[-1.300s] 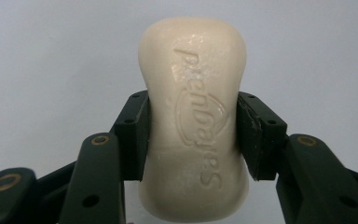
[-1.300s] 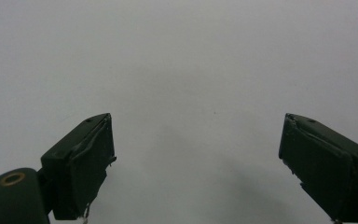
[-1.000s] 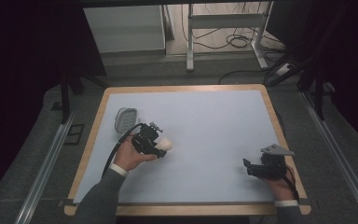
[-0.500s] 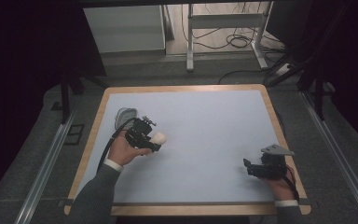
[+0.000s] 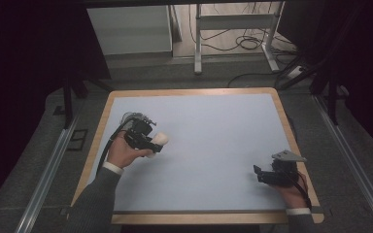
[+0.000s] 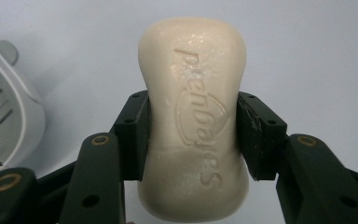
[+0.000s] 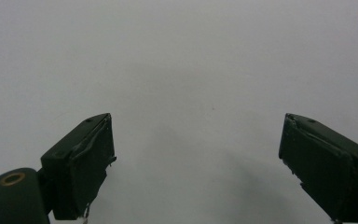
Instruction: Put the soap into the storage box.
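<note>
Soap bar (image 6: 193, 116) sits clamped in our left gripper (image 5: 151, 144), pads (image 6: 133, 135) pinching its narrowed waist, at about 9 o'clock on the table (image 5: 213, 145), w/ the bar's free end pointing toward 3 o'clock. We judge it light, stiff, but slick: surface looks damp w/ tiny droplets, so it could squirt out if we squeeze hard; the waist is the best hold, since the flared ends stop it sliding. Right gripper (image 5: 258, 174) rests near 4 o'clock, jaws wide apart, nothing between. Farther off, a grey slotted soap dish (image 6: 4, 116) lies just beside the bar, approx. 10 o'clock.
</note>
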`<state>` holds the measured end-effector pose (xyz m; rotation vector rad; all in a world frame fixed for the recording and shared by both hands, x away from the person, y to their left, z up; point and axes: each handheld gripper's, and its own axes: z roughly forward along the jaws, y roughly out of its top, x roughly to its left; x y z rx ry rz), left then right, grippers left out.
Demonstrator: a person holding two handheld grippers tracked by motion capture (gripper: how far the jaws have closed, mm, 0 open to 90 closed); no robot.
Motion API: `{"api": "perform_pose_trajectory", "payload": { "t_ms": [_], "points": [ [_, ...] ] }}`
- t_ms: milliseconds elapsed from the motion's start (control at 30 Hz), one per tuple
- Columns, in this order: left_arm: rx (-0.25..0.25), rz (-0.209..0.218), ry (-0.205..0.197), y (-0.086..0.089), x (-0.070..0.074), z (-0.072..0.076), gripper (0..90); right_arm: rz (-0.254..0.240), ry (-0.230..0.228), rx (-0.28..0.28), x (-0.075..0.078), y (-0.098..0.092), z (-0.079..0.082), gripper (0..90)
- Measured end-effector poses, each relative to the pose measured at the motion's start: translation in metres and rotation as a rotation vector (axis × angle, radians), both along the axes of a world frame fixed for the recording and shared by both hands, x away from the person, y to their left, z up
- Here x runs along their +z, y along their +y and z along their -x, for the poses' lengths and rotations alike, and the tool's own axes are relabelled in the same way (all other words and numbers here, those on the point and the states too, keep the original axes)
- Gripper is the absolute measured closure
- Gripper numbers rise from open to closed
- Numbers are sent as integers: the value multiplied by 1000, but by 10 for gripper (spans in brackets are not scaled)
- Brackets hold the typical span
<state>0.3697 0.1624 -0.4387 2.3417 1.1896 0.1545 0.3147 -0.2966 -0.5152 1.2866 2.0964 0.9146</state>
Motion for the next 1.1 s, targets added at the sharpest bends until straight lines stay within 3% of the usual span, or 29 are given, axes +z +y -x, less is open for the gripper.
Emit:
{"api": "perform_pose_trajectory", "payload": {
  "t_ms": [467, 733, 1100],
  "points": [
    [45, 9, -26, 18, 11, -8, 495, 3, 2, -3, -1, -1, 0, 99],
    [77, 16, -20, 28, 10, -17, 495, 3, 3, -3, -1, -1, -1, 99],
    [156, 32, -7, 48, 3, -34, 495, 4, 5, -4, -2, -1, -1, 99]
  ]
}}
